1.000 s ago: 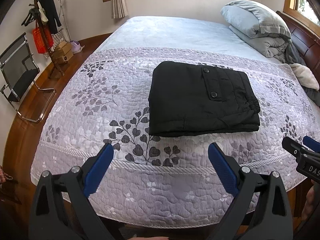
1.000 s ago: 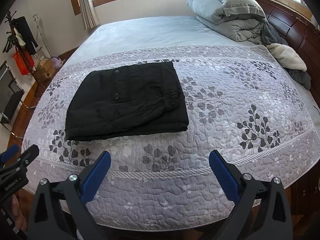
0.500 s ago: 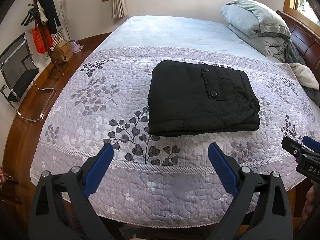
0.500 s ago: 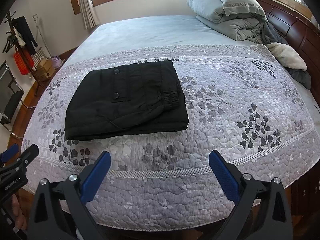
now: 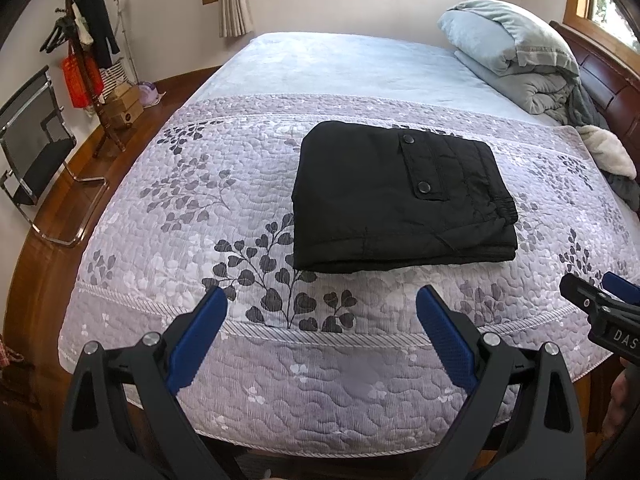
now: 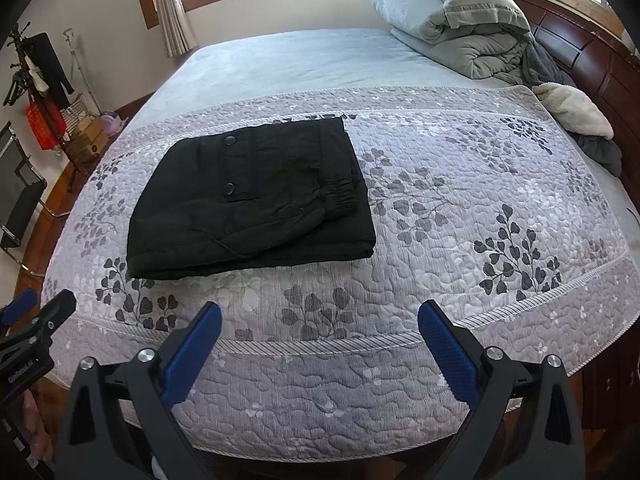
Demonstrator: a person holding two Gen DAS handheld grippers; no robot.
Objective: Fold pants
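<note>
My left gripper [image 5: 322, 316] and right gripper [image 6: 320, 330] hang spread wide, holding nothing, at the near edge of the bed [image 6: 440, 288]. The black pants [image 5: 396, 196] lie folded on the quilt, well apart from both.

A quilt [image 5: 168, 216] with a leaf print covers the bed [image 5: 340, 60] — folded duvet [image 6: 460, 20] near the headboard [image 6: 580, 52], chair [image 5: 28, 148] beside it.

Black-framed left gripper [image 5: 322, 322] and right gripper [image 6: 320, 338] with blue-padded fingers [image 6: 448, 350], silver screws.
</note>
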